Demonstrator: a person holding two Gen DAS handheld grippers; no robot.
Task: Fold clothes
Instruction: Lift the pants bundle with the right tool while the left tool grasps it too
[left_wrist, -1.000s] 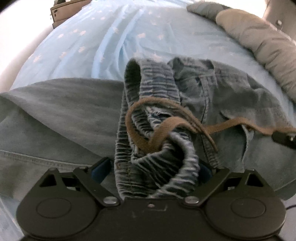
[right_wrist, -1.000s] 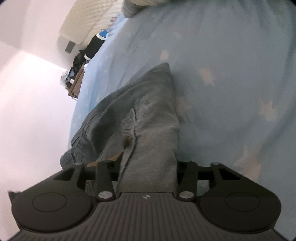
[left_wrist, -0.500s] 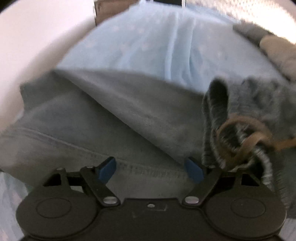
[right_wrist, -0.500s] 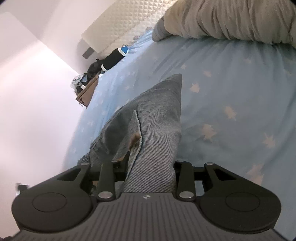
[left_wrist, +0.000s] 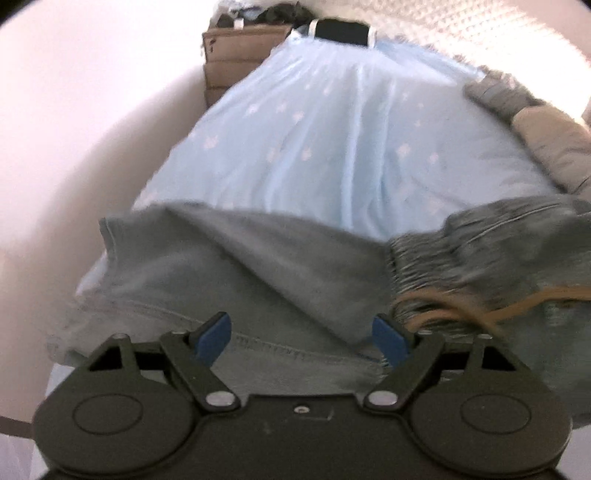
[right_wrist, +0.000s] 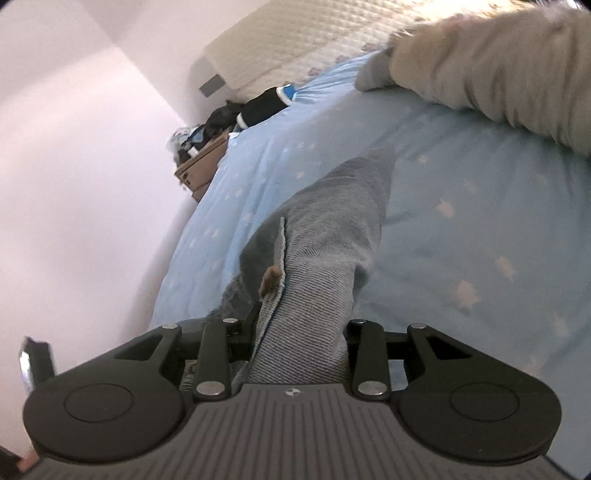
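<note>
Denim fills both wrist views as a pair of grey-blue jeans (left_wrist: 258, 280) lies across a pale blue star-print bedsheet (left_wrist: 332, 140). In the left wrist view, the left gripper (left_wrist: 301, 334) stands over a stitched seam of the trouser leg at lower centre, its blue-padded fingers (left_wrist: 212, 334) spread wide and pinching nothing, after easing slightly inward; the elastic waistband (left_wrist: 461, 258) and its brown drawstring (left_wrist: 480, 314) sit blurred at the right edge. In the right wrist view, the right gripper (right_wrist: 301, 332) pinches a fold of the jeans (right_wrist: 325, 266) at lower centre, its jaws having just drawn closer on the cloth, which runs up to a point at mid-frame. A beige quilt (right_wrist: 498, 66) lies bunched at upper right, a wooden bedside cabinet (right_wrist: 199, 166) at upper left.
</note>
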